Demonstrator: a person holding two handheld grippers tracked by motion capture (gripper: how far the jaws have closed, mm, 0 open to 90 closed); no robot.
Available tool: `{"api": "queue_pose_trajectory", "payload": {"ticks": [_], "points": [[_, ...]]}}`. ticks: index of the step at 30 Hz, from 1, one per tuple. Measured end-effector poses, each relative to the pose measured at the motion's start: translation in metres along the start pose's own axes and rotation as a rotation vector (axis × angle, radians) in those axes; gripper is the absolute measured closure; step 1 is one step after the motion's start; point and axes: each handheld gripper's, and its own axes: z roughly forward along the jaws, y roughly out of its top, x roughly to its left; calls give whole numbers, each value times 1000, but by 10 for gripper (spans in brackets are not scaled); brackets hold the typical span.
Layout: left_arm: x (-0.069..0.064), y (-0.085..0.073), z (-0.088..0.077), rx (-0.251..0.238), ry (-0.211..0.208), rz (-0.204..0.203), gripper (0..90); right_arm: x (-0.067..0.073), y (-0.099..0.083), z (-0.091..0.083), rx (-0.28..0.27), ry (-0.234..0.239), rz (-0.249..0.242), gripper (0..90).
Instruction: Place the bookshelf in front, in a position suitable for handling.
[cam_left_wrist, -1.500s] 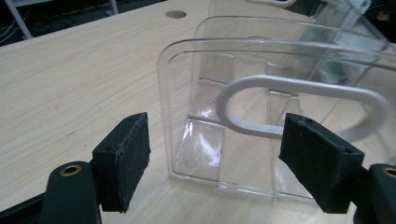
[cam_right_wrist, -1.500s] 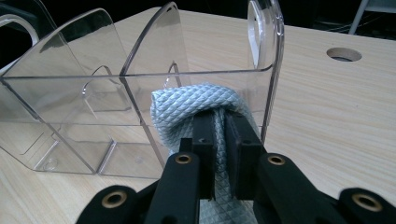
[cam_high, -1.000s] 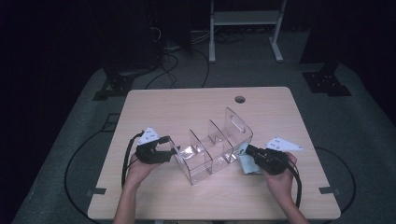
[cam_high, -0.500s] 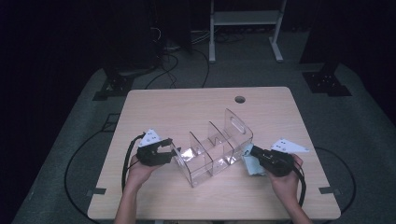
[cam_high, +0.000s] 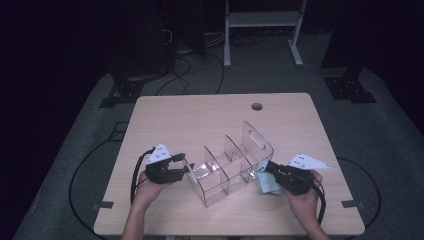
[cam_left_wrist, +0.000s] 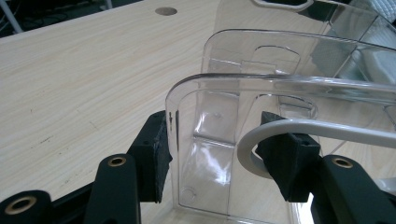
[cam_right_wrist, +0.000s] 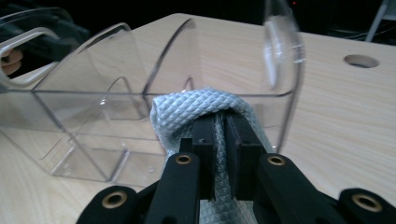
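A clear plastic organizer (cam_high: 230, 165) with several compartments lies diagonally on the wooden table (cam_high: 200, 120). My left gripper (cam_high: 186, 169) holds its near-left end. In the left gripper view the jaws have just been closing on the organizer (cam_left_wrist: 224, 116), one pad outside the curved corner and one inside, so the left gripper (cam_left_wrist: 222, 149) is shut on it. My right gripper (cam_high: 267, 167) is at the organizer's right side, shut on a folded light blue cloth (cam_high: 265, 184). In the right gripper view the cloth (cam_right_wrist: 196, 105) bulges past the right gripper (cam_right_wrist: 222, 126) against the organizer (cam_right_wrist: 93, 102).
A round cable hole (cam_high: 257, 106) sits near the table's far edge. Cables and black stand bases (cam_high: 125, 92) lie on the floor beyond the table. A white frame (cam_high: 260, 20) stands at the back. Bare tabletop stretches behind the organizer.
The left jaws have closed onto the organizer's near end. Both hands and the organizer have stayed almost in place.
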Motion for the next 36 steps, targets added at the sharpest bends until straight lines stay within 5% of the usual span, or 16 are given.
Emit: {"api": "queue_pose_trajectory", "payload": {"ticks": [3,6,11,19,24,30,36], "points": [[-1,0,0,1,2,-1,452,-14,2,-4,-16,-57,31,825],[-2,0,0,0,5,-1,451,-14,1,-4,-18,-62,39,825],[-2,-1,0,-7,6,-6,451,4,2,1,-6,4,-20,824],[-3,-1,0,-6,6,-2,449,-18,2,-2,-18,-67,12,824],[-2,-1,0,-10,3,-4,448,-1,0,3,-1,-12,-32,823],[-3,-2,0,-11,0,-2,448,-19,-1,1,-9,-56,10,823],[-2,-2,0,-12,-1,-4,448,-3,-4,8,22,-10,-25,823]]}}
